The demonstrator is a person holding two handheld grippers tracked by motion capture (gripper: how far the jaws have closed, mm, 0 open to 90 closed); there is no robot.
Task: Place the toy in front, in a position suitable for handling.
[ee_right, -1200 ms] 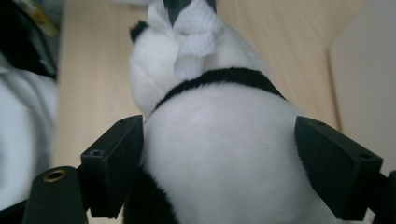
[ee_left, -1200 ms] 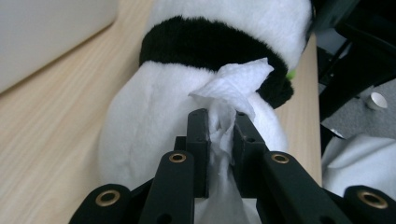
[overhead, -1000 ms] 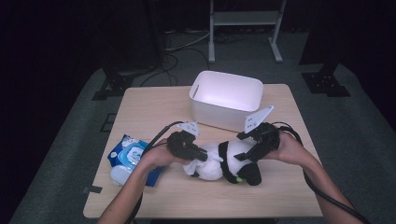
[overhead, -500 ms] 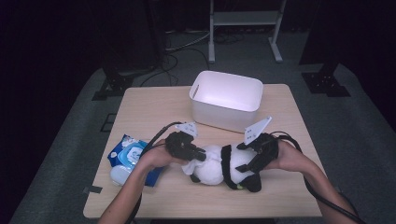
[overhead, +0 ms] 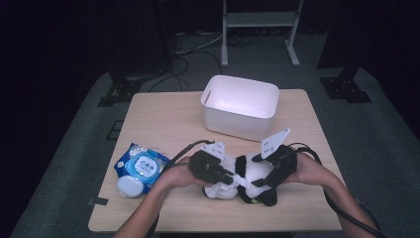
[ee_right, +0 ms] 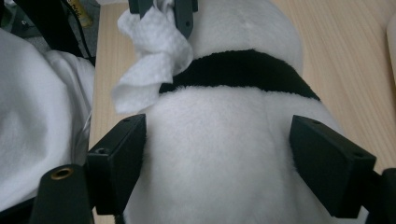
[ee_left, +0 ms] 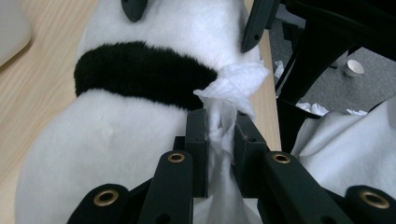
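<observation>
A white plush toy (overhead: 247, 173) with a black band, a white wipe (ee_left: 233, 88), a blue wipes pack (overhead: 141, 166).

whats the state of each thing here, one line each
left gripper: shut on a white wet wipe, held against the toy
right gripper: jaws wide, clamped on the plush toy
plush toy: lying on the table
white bin: upright, open-topped
wipes pack: flat, lid shut

Right gripper (ee_right: 217, 163): fingers (ee_right: 119, 154) clamp the plush panda (ee_right: 224, 154) on the worktop (ee_right: 355, 60); left gripper (ee_right: 163, 9) pinches a white wipe (ee_right: 154, 56).
</observation>
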